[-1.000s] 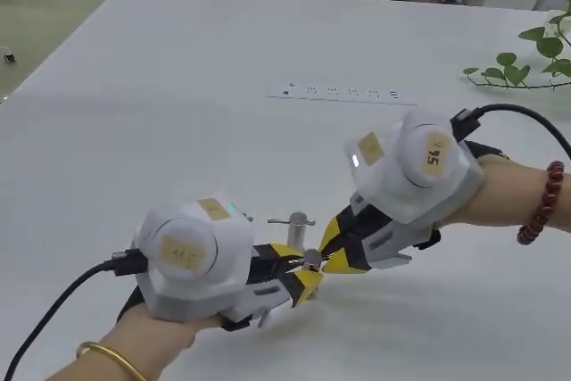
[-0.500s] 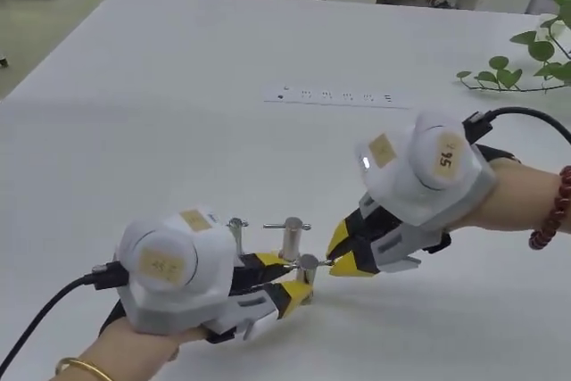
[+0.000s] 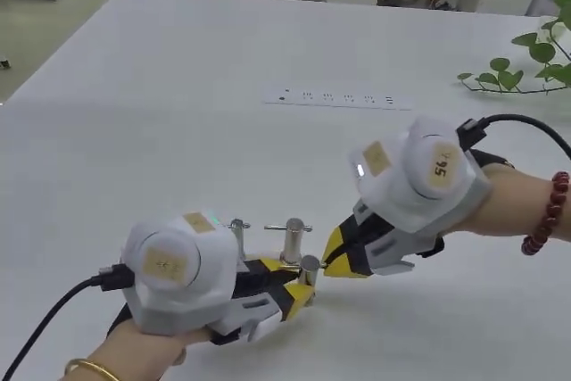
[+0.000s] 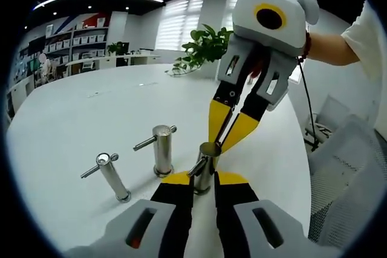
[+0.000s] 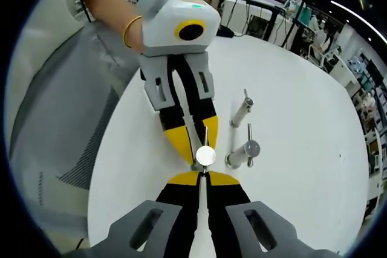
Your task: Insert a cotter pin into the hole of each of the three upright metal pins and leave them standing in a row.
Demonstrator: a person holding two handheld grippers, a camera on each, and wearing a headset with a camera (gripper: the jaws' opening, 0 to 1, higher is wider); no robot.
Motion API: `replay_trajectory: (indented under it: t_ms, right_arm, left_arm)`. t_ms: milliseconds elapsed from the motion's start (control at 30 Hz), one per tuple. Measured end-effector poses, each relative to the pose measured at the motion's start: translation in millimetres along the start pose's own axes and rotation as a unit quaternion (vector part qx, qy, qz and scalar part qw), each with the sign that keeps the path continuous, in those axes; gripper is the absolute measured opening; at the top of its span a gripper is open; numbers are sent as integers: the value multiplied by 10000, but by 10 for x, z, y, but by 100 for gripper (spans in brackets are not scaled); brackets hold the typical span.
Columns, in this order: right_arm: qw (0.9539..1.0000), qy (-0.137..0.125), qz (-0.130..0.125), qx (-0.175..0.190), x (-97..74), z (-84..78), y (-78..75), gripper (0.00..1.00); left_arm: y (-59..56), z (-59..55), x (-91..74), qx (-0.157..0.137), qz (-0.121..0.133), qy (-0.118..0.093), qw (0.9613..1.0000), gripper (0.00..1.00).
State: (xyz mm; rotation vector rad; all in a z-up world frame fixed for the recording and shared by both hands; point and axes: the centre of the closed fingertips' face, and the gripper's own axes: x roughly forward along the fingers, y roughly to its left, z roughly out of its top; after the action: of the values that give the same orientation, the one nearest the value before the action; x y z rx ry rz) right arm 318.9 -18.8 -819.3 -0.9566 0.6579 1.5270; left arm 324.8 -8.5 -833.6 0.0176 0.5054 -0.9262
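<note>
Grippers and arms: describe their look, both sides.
The left gripper and right gripper match: rounded white-grey housings, tan stickers with handwritten marks, black jaws tipped yellow, a black cable trailing from each. The left wrist wears a gold bangle, the right a reddish-brown bead bracelet. A short white sleeve shows on the right arm.

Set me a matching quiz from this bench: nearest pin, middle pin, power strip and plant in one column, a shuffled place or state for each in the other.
1 nearest pin
2 middle pin
3 power strip
4 plant

A lies flat, sockets up
B clamped by the left gripper, between its jaws
C leafy, at the head view's right edge
D stands free, a cotter pin through it

Pairs: 1-B, 2-D, 3-A, 4-C
</note>
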Motion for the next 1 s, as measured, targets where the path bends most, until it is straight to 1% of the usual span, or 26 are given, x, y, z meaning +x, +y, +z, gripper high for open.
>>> replay_trajectory:
  t_ms: [233, 400, 467, 500, 533, 567, 633, 700, 833, 1000]
  right_arm:
    - [10000, -18, -6, 72, 2, 2, 4, 5]
    - [9997, -36, 6, 250, 4, -1, 8, 5]
    - [9991, -121, 50, 403, 9, 18, 23, 7]
    - [9988, -149, 33, 464, 8, 26, 16, 8]
    - [9989, -152, 15, 444, 7, 27, 10, 9]
    - [9989, -157, -22, 438, 6, 29, -1, 11]
    - [9988, -169, -53, 465, 7, 34, -9, 15]
    - [9984, -227, -80, 519, 7, 55, -16, 17]
    - [9974, -354, -133, 621, 17, 100, -29, 18]
    - [9962, -441, -163, 738, 61, 122, -23, 19]
  left_arm:
    - [-4, 1, 17, -11, -17, -14, 10000, 12]
    - [-9, 22, 12, -95, -30, -41, 9999, 12]
    - [0, 30, 3, -92, 0, -46, 9999, 14]
    - [6, 32, -2, -96, 11, -43, 9999, 15]
    - [10, 33, -5, -108, 15, -41, 9999, 16]
    - [24, 30, -12, -147, 28, -27, 9999, 16]
    - [44, 27, -25, -133, 58, -16, 9999, 18]
    - [59, 20, -36, -143, 69, 20, 9999, 20]
    - [58, 0, -70, -149, 52, 126, 9998, 24]
    - [24, -21, -135, -73, 9, 232, 9997, 26]
